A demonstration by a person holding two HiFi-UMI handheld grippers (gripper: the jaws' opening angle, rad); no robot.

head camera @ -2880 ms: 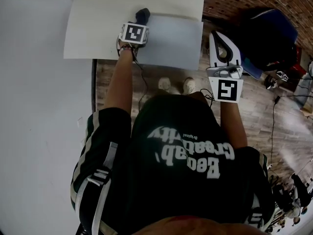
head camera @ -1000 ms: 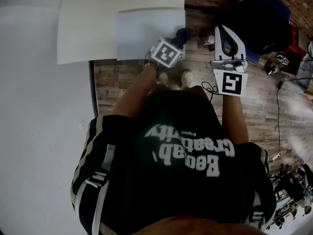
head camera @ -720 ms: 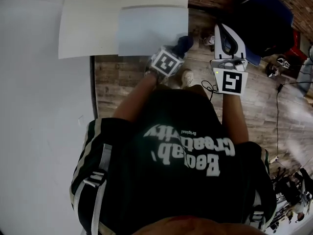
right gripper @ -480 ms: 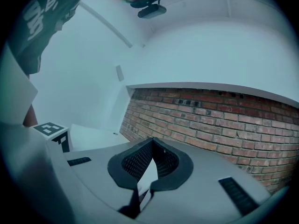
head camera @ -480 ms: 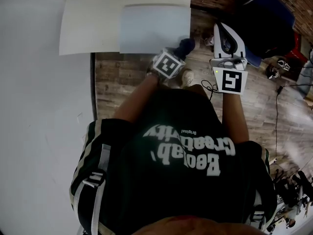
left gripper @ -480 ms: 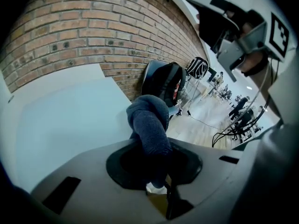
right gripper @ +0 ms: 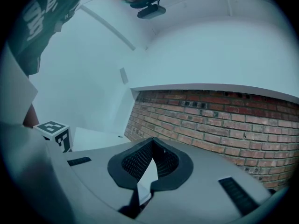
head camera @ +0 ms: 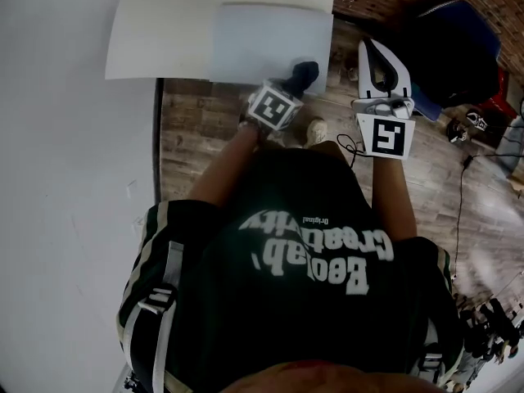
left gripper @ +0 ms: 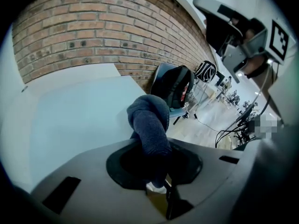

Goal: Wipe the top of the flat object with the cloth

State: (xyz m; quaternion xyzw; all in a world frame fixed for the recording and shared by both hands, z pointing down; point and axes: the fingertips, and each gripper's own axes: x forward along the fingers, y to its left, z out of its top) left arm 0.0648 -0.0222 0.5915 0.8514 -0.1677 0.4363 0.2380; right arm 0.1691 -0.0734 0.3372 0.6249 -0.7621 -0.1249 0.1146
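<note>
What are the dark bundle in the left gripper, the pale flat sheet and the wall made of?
The cloth looks like soft, dark blue-grey fabric, perhaps fleece: it bulges and folds. The flat sheet looks smooth and matte, maybe plastic or coated board; unclear which. The wall is bare brick with visible mortar lines.
</note>
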